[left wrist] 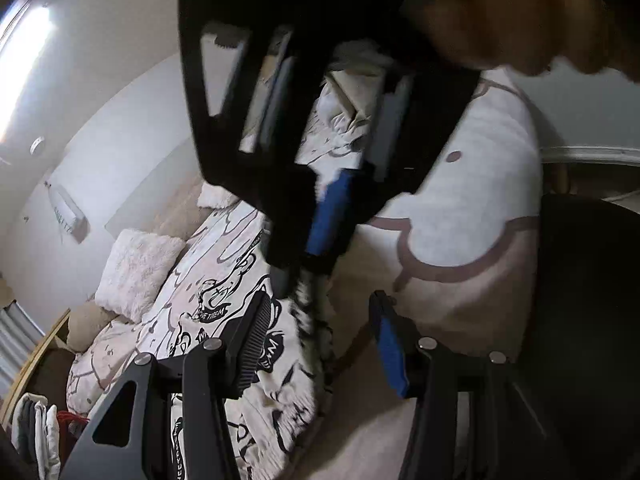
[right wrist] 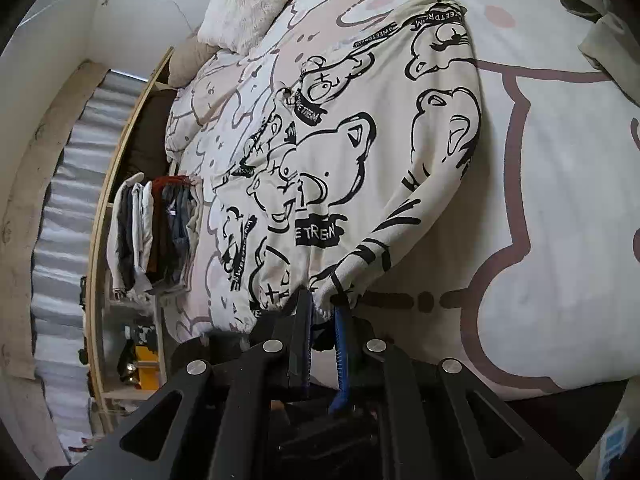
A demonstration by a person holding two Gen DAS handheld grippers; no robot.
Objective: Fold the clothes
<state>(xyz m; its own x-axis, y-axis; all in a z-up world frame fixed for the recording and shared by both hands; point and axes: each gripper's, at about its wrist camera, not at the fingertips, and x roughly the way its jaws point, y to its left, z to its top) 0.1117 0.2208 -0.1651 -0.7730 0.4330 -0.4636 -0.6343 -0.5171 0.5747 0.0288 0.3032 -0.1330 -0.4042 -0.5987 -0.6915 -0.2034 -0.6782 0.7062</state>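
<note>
Both wrist views look closely across the same bed (right wrist: 560, 184).

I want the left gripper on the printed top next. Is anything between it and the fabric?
Yes. The right gripper crosses just ahead of the open left gripper, shut on the printed top at its hem. The fabric lower left looks unobstructed.

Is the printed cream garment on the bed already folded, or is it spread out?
Mostly spread out: the printed cream garment lies open across the bed, and the right hand-held gripper pinches its near hem.
</note>
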